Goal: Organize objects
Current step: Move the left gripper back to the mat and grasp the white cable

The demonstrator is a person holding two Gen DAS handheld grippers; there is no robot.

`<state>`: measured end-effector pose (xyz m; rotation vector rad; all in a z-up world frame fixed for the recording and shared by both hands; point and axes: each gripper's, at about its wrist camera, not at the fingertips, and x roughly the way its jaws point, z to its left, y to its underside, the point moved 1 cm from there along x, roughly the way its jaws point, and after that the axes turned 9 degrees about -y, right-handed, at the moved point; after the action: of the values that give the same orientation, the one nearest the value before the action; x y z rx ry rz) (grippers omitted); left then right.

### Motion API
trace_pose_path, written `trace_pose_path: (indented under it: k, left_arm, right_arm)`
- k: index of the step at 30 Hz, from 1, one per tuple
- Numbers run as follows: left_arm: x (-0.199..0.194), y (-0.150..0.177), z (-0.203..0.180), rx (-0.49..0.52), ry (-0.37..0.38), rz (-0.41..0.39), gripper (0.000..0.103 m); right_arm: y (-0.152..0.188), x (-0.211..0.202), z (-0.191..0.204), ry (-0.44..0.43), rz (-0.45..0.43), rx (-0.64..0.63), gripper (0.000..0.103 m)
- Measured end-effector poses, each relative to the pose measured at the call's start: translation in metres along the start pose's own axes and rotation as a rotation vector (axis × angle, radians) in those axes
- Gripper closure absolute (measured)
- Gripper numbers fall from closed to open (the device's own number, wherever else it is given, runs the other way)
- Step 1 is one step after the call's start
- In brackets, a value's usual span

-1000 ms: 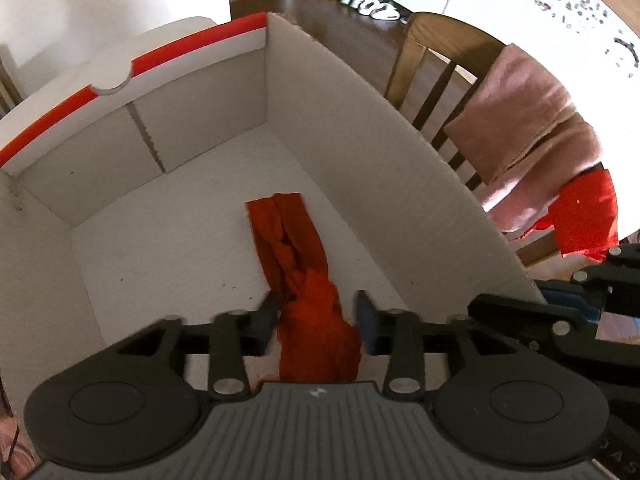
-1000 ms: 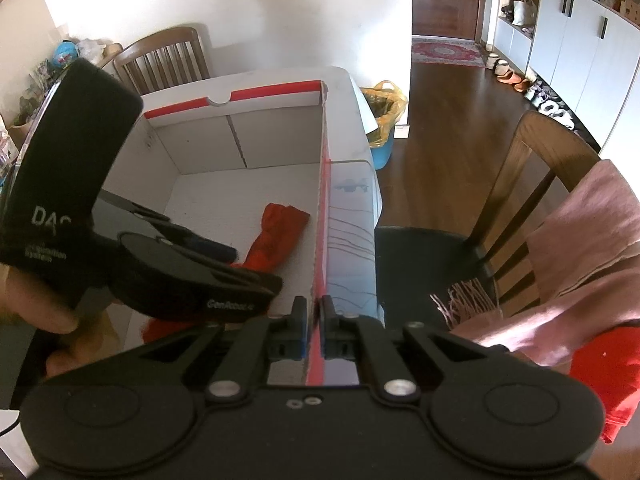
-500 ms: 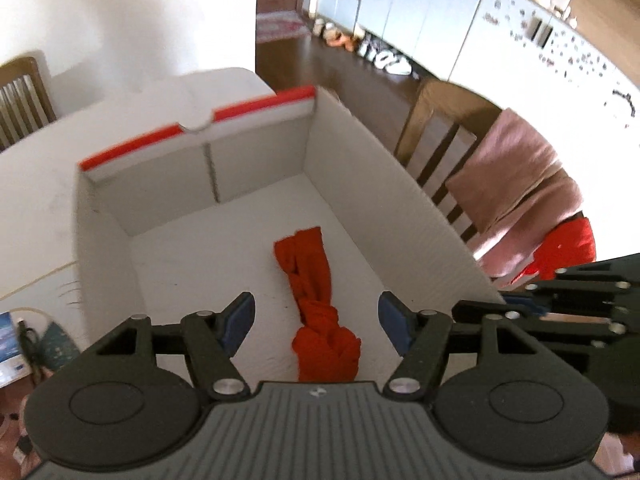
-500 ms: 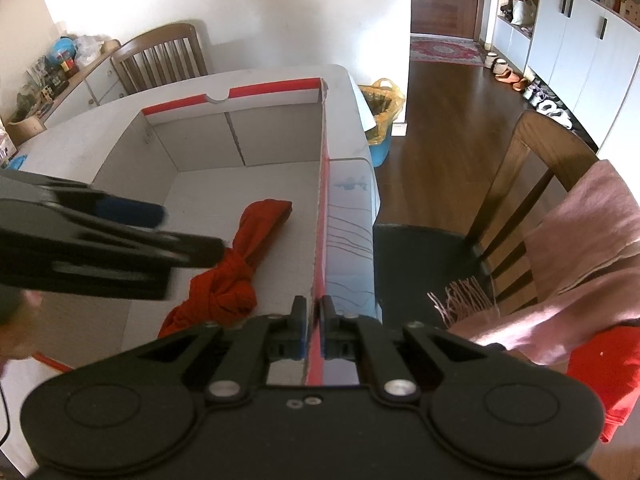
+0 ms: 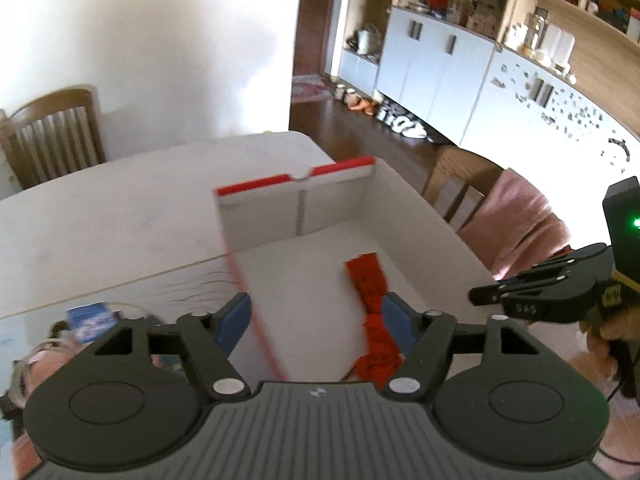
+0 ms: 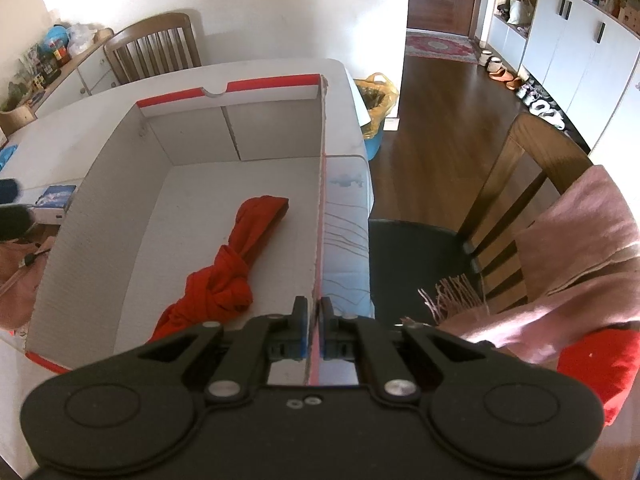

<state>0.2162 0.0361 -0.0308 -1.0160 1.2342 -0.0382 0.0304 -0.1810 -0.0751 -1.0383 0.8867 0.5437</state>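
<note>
A white cardboard box with red rims (image 6: 120, 184) stands on the table. A knotted red cloth (image 6: 236, 264) lies on its floor; it also shows in the left wrist view (image 5: 372, 300). My right gripper (image 6: 315, 320) is shut on the box's right wall (image 6: 322, 208), near its front end. My left gripper (image 5: 316, 320) is open and empty, raised above the box's near left wall (image 5: 248, 300). The right gripper shows in the left wrist view (image 5: 476, 300).
A wooden chair (image 6: 520, 184) to the right of the table carries a pink scarf (image 6: 580, 248) and a red cloth (image 6: 596, 364). Another chair (image 6: 156, 48) stands at the far side. A small blue and white box (image 6: 54, 200) and pink fabric (image 6: 16, 276) lie left of the box.
My left gripper let go of the red cloth, opened, and rose up and back to the left out of the box. The cloth now lies on the box floor. The right gripper stayed.
</note>
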Motion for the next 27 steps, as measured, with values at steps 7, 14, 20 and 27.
trace_pose_path:
  k: [7, 14, 20, 27]
  left_arm:
    - [-0.019, 0.014, 0.062, -0.027, -0.062, -0.002, 0.023]
    - [-0.02, 0.015, 0.137, -0.072, -0.168, 0.014, 0.023]
    - [0.001, 0.009, 0.203, -0.117, -0.176, 0.114, 0.02]
    - [0.043, 0.018, 0.262, -0.293, -0.092, 0.284, 0.02]
  right_arm:
    - [-0.003, 0.001, 0.001, 0.015, 0.004, 0.033, 0.099]
    - [-0.006, 0.004, 0.007, 0.054, 0.016, 0.031, 0.099]
    - [-0.008, 0.006, 0.01, 0.076, 0.023, 0.035, 0.099]
    - [-0.009, 0.007, 0.012, 0.106, 0.033, 0.037, 0.099]
